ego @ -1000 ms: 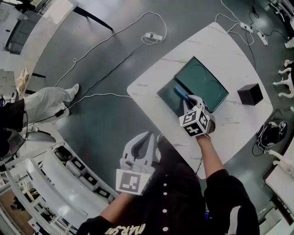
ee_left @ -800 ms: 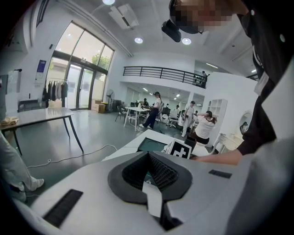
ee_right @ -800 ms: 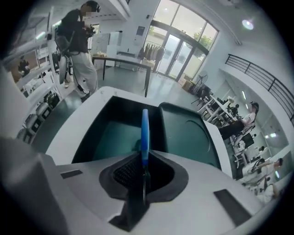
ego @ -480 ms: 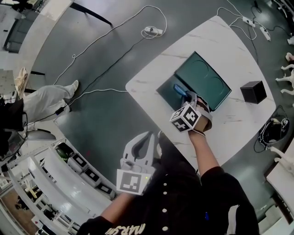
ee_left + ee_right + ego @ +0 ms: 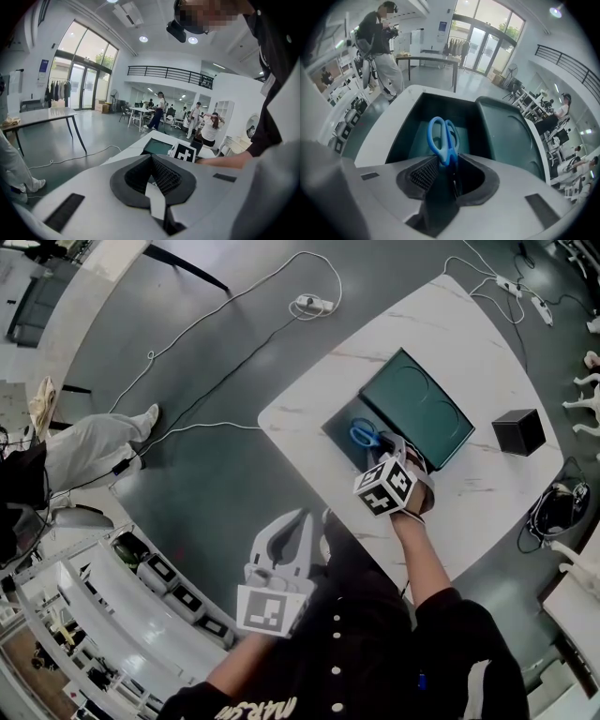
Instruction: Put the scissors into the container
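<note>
Blue scissors (image 5: 444,154) between container (image 5: 405,126) walls, lid (image 5: 511,131) alongside

The person wears a black top (image 5: 375,652) with small white buttons (image 5: 336,671) down the front and white lettering (image 5: 258,706) low on it. The right sleeve (image 5: 455,615) is black, leaves the forearm bare and carries a white patch (image 5: 478,681).

The left gripper (image 5: 302,515) and right gripper (image 5: 396,442) share one build. Each has a smooth light-grey shell, a cube (image 5: 386,489) faced with black-and-white square markers, black ribbed pads (image 5: 423,174) inside a dark collar, and dark rectangular slots (image 5: 65,212) sunk in the shell. The right gripper's jaws are opening, with the scissors (image 5: 444,157) between them.
</note>
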Tool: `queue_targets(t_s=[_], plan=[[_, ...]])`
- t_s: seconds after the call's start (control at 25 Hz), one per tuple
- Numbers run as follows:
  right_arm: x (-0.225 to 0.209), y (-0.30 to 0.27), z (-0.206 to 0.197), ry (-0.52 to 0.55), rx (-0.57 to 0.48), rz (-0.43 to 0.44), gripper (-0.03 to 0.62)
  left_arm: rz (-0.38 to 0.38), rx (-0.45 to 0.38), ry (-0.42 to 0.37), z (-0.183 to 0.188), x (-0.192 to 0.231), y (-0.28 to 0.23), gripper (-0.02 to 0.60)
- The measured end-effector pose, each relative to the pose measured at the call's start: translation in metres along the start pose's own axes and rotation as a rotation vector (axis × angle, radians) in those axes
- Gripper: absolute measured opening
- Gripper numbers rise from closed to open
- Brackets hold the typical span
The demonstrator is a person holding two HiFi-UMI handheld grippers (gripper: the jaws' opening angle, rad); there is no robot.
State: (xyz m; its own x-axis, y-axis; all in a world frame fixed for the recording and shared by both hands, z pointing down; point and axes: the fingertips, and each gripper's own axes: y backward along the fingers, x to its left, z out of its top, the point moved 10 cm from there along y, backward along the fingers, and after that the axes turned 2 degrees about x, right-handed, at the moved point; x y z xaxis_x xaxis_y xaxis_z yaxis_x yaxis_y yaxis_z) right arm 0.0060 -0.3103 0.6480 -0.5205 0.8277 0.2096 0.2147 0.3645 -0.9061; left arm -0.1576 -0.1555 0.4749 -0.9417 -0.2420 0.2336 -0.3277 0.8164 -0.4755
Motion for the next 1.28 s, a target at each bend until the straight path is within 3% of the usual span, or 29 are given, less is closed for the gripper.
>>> queue_targets(t_s=[0.28,0.48,0.68,0.8,1.0,1.28], plan=[[-0.006,0.005,-0.007,-0.119,-0.025,0.105,0.175,0.01,0.004,0.015,-0.004,0.007,0.001,0.025],[-0.01,0.01,-0.008,-0.132,-0.048,0.085,0.096,0.017,-0.01,0.014,-0.003,0.008,0.005,0.025],[-0.02,0.032,-0.009,-0.234,-0.163,0.064,0.014,-0.007,-0.034,-0.007,0.003,0.001,0.007,0.025],[-0.024,0.049,-0.009,-0.272,-0.248,0.053,0.014,-0.026,-0.055,-0.022,0.004,-0.004,0.01,0.025],[-0.022,0.101,-0.015,-0.381,-0.488,0.034,0.014,-0.063,-0.083,-0.055,0.008,-0.012,0.018,0.025],[-0.01,0.188,-0.029,-0.434,-0.695,-0.085,0.014,-0.062,-0.123,-0.108,0.021,-0.013,0.04,0.025]])
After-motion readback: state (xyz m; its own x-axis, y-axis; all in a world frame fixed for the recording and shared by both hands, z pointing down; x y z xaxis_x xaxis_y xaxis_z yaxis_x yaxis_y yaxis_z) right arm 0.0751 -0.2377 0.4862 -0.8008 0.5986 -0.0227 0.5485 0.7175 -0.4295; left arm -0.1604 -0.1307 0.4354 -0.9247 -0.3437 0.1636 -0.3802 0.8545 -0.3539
